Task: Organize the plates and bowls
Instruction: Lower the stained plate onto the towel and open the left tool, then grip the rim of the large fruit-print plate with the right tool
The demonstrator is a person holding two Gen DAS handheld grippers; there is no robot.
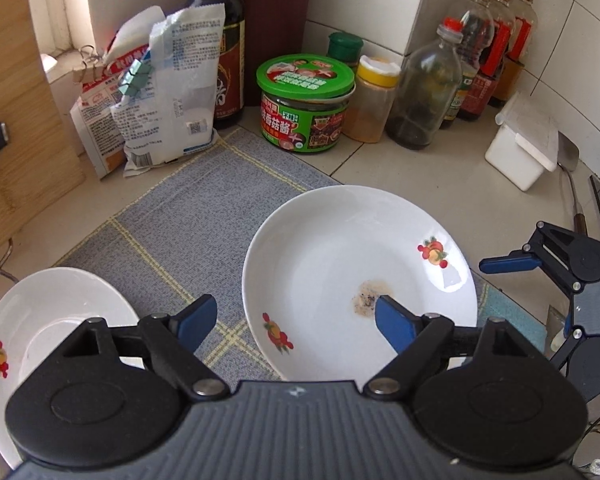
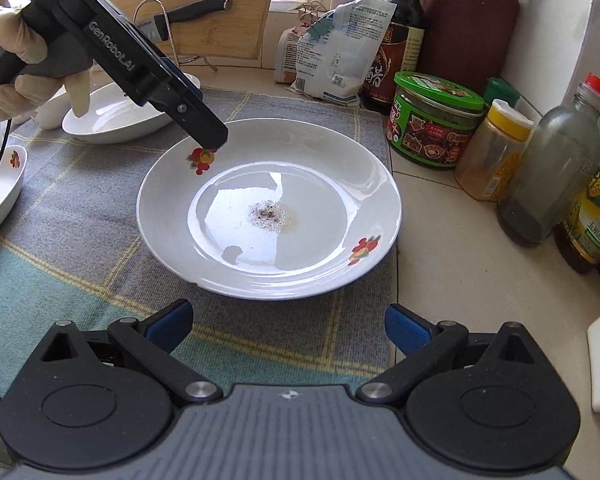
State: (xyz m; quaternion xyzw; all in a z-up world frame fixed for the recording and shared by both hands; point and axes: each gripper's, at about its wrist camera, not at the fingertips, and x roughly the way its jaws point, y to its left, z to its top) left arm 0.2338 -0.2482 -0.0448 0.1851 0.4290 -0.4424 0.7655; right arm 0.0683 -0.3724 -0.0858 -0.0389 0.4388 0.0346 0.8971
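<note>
White glossy round plate [image 2: 269, 208] on woven grey mat [image 2: 80, 216]; left hand-held gripper [image 1: 296, 326] and right hand-held gripper [image 2: 288, 326] both spread wide.

Left wrist view: looking steeply down along the left gripper [image 1: 296, 322], sitting close above the plate [image 1: 340, 248], facing the tiled corner with bottles.
Right wrist view: looking along the right gripper [image 2: 287, 326] from lower down, near the plate's [image 2: 324, 152] front rim, facing the cutting board [image 2: 204, 0].
Shared: both are taking in the plate, the mat [image 1: 204, 216] [image 2: 80, 208], the green-lidded jar [image 1: 306, 106] [image 2: 434, 120], and each other's gripper.
</note>
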